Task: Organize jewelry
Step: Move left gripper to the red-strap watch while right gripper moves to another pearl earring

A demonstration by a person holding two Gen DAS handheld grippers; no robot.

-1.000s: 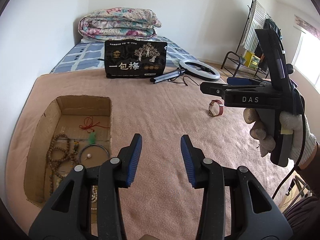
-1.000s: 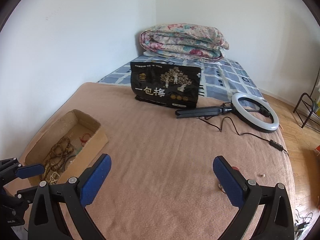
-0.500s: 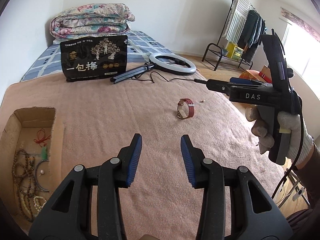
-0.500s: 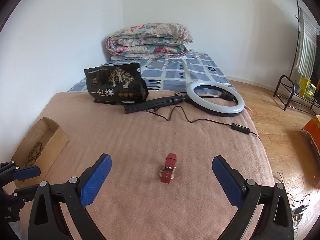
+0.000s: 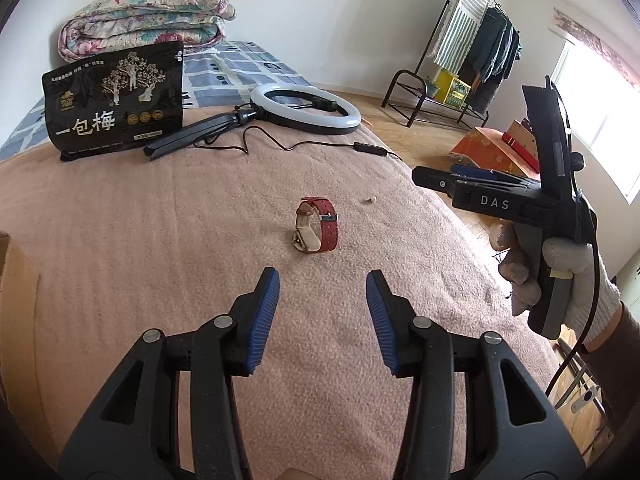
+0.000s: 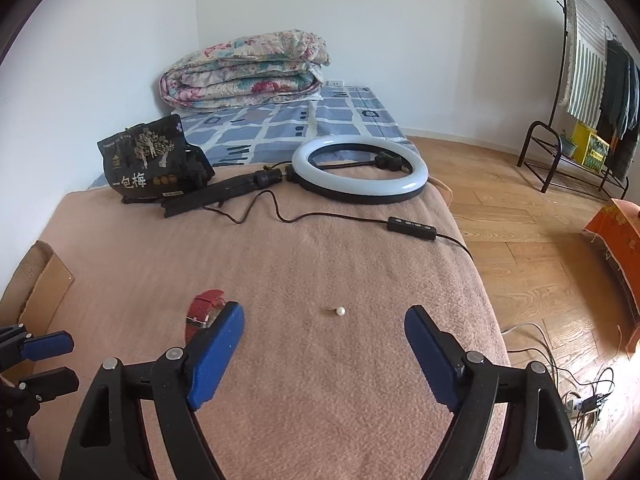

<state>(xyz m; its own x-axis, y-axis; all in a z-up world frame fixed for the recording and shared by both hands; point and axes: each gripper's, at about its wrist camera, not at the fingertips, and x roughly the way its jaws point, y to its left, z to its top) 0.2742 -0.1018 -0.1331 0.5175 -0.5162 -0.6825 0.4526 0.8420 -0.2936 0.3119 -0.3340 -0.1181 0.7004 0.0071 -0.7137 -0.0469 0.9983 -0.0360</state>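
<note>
the left gripper [image 5: 322, 308] hovers over the pink blanket [image 5: 160, 240] with its jaws apart and nothing between them. the red-strapped watch [image 5: 318, 230] lies on the blanket just ahead at 12 o'clock, clear of both fingertips. a small pearl earring [image 5: 371, 199] sits farther off at about 1 o'clock.

only the left wrist view shows the right tool from outside: a gloved right hand [image 5: 560, 272] holds it at 3 o'clock, well apart from the watch. only the right wrist view shows the right gripper [image 6: 324, 334] from behind, jaws spread wide and empty, with the pearl lying on the blanket just beyond the gap at 12 o'clock. there the watch is half hidden behind the left fingertip at 10 o'clock, so only the red strap shows. that view also catches the cardboard box [image 6: 38, 280] edge at 9 o'clock, its contents out of sight.

at the far end of the blanket lie a black snack bag [image 5: 114, 100], a ring light [image 5: 304, 110] with its cable, and a folded floral quilt [image 5: 144, 16] on a blue checked sheet. a clothes rack [image 5: 472, 56] stands on the wooden floor [image 6: 520, 216] at 2 o'clock.
</note>
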